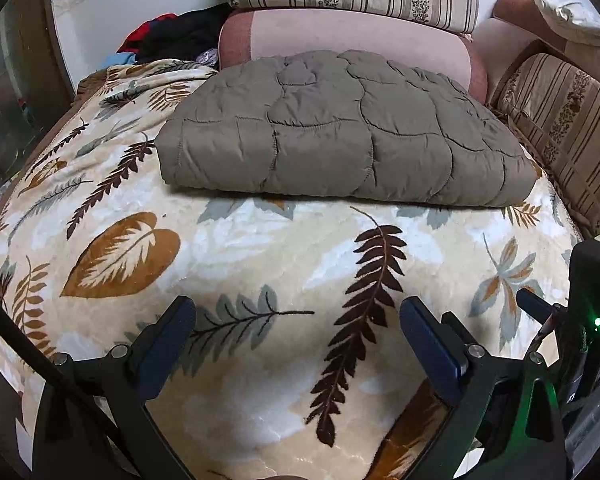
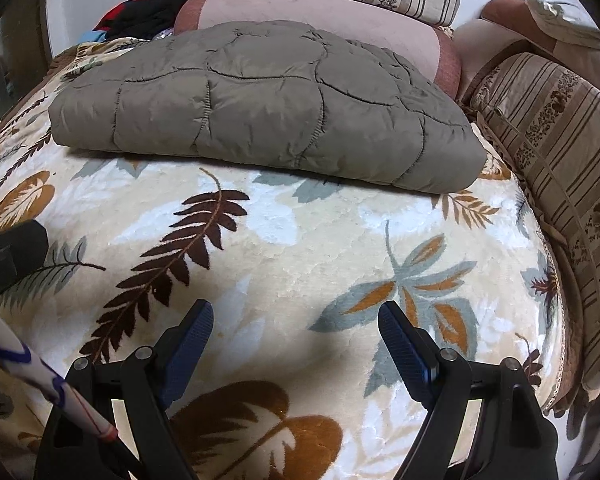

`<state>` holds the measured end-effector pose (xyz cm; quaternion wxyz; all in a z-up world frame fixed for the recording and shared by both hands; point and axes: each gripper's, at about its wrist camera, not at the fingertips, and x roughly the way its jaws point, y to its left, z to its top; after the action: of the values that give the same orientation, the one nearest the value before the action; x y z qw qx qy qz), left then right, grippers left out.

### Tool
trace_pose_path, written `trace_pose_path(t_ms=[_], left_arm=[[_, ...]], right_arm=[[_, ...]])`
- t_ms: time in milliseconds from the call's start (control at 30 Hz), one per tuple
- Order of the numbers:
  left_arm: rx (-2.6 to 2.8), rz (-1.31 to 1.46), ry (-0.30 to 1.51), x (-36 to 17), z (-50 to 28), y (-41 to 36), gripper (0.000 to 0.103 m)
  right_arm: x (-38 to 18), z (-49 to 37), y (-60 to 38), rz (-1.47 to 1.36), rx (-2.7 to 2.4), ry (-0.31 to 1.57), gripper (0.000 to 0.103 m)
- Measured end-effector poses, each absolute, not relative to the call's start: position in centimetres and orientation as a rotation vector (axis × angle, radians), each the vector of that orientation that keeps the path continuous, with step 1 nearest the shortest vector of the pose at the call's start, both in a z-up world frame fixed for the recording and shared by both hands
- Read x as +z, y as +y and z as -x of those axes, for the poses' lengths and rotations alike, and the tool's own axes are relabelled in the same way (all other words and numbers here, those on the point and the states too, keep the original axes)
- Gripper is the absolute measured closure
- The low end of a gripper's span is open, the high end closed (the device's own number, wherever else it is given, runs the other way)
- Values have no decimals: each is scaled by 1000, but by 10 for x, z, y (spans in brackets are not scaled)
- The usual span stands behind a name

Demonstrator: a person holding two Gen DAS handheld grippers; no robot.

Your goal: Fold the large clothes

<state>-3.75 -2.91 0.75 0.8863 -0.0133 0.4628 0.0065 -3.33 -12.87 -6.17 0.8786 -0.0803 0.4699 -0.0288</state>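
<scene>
Quilt (image 1: 340, 128) lies folded at upper centre on blanket (image 1: 260, 248). Left gripper (image 1: 296, 344) and right gripper (image 2: 296, 340) gape empty; grip both near corners evenly.

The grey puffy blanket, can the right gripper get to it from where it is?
Probably yes. The right gripper is open and holds nothing, and only bare leaf-print bedspread lies between it and the near edge of the folded grey quilt.

Bare leaf-print blanket (image 2: 284, 256) lies open in front of the folded grey quilt (image 2: 260, 100), giving clear passage to its near edge. Behind the quilt a pink bolster (image 2: 320, 16) presses close, and striped cushions (image 2: 548, 128) wall its right side. To the quilt's left, blanket stays free.
</scene>
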Motion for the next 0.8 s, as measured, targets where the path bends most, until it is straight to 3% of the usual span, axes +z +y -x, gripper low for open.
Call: trace_pose_path(t_ms=[800], left_arm=[[52,-5,970,-1,38,-30,2]], right_arm=[[-67,34,-129,176,-60,996,15]])
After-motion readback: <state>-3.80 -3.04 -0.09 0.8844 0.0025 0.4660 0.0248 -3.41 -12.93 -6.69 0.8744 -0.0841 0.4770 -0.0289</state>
